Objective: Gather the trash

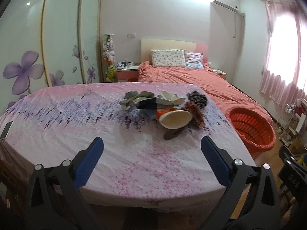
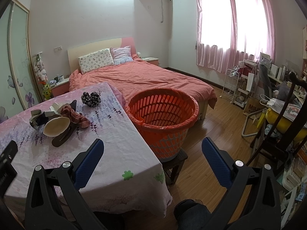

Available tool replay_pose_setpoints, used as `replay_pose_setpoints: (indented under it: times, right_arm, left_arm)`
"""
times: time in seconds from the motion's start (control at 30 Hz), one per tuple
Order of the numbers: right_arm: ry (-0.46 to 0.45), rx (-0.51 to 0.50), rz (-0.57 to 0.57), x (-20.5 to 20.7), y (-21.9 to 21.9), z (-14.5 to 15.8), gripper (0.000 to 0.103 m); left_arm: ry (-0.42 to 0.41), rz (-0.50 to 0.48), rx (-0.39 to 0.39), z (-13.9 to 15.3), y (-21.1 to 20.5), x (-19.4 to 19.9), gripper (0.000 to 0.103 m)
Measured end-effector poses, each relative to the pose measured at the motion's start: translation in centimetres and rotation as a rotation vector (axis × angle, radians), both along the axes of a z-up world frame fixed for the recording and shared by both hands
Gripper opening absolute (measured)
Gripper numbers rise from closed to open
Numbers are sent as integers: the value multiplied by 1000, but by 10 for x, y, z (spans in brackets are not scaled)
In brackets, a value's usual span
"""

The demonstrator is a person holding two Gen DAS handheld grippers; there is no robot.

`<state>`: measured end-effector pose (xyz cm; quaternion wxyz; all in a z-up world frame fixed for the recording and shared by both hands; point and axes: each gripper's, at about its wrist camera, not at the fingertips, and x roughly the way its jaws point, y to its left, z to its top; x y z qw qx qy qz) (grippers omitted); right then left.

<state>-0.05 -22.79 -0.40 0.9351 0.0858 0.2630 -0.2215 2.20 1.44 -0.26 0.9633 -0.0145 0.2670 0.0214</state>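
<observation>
A pile of trash lies on the pink floral tablecloth (image 1: 76, 115): a crushed cream paper cup (image 1: 175, 119), crumpled grey paper (image 1: 138, 97), a red-brown checked rag (image 1: 197, 113), a dark flowered scrunchie (image 1: 198, 97) and a flat brown piece (image 1: 172, 134). The right wrist view shows the cup (image 2: 56, 127), the rag (image 2: 76, 117) and the scrunchie (image 2: 91, 98). An orange lined basket (image 2: 163, 113) stands on a stool right of the table; it also shows in the left wrist view (image 1: 251, 126). My left gripper (image 1: 152, 146) is open and empty, short of the pile. My right gripper (image 2: 152, 148) is open and empty, near the table's corner.
A bed with a coral cover (image 2: 144, 76) stands behind the table. A phone (image 1: 6, 129) lies at the table's left edge. A wardrobe (image 1: 57, 38) is on the left. A cluttered desk and dark chair (image 2: 278, 118) and a white rack (image 2: 231, 82) stand on the right over wood floor (image 2: 211, 124).
</observation>
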Motion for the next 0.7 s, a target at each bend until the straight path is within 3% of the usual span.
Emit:
replay_pose_setpoints:
  times: [0.23,0.4,0.7]
  right_arm:
    - [21,7,60,22,0,-15,101]
    - [60,27,109,39,4,-26,101]
    - [70,143,270,82,1,-36,78]
  left_arm:
    - [45,40,-18,-12,30,33,99]
    - [37,10,-15,-19,33,61,99]
    - [79,-129,-31,-38,11,123,82]
